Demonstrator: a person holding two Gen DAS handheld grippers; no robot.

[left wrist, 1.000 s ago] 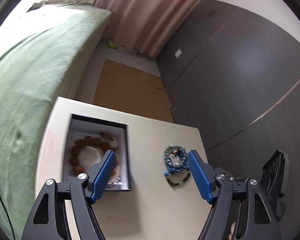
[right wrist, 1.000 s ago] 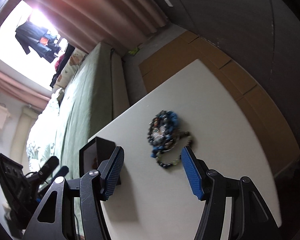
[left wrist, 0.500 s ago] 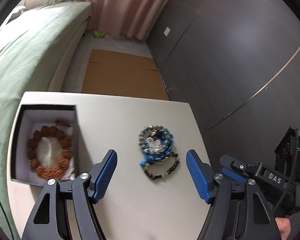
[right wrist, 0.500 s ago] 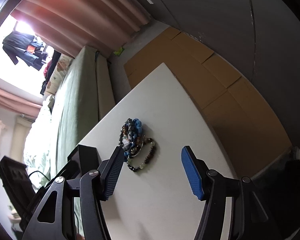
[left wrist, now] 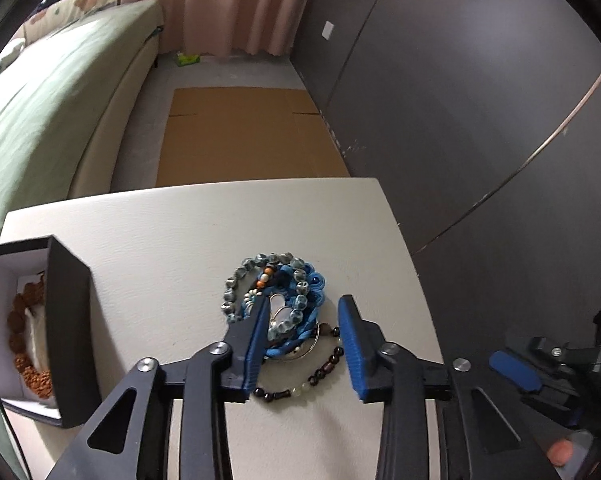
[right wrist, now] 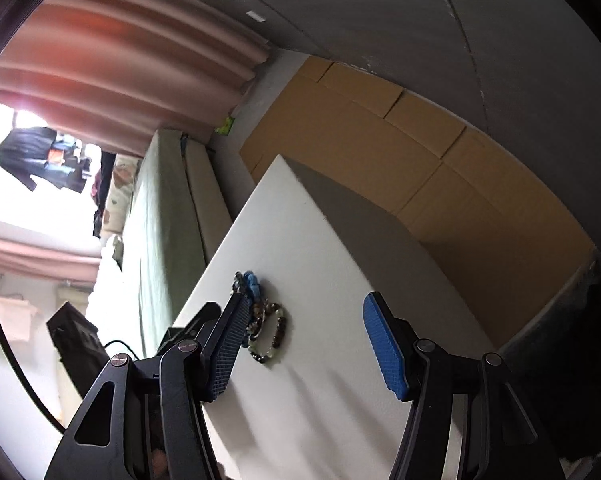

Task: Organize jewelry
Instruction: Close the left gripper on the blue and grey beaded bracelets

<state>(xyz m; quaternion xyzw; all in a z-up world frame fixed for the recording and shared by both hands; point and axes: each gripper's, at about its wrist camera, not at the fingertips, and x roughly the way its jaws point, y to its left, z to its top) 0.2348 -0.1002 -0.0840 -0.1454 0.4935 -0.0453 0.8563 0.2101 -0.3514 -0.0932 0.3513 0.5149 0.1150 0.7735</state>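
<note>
A pile of bracelets [left wrist: 278, 300] lies on the white table [left wrist: 172, 240]: blue-grey beads, a blue cord and a dark bead bracelet [left wrist: 320, 372]. My left gripper [left wrist: 302, 320] is open, low over the pile, its jaws on either side of the pile's near part. A black jewelry box [left wrist: 66, 320] with a brown bead bracelet [left wrist: 18, 324] inside stands at the left. My right gripper [right wrist: 304, 320] is open and empty, held off to the right of the pile [right wrist: 266, 328].
A green bed [left wrist: 40, 112] runs along the left of the table. Flattened cardboard [left wrist: 240, 132] lies on the floor beyond the table's far edge. A dark wall [left wrist: 460, 100] stands at the right. The right gripper's body shows in the left wrist view [left wrist: 540, 364].
My left gripper has moved right and down from the box onto the bracelet pile, jaws narrowed around it. My right gripper has drifted right and tilted away from the pile.
</note>
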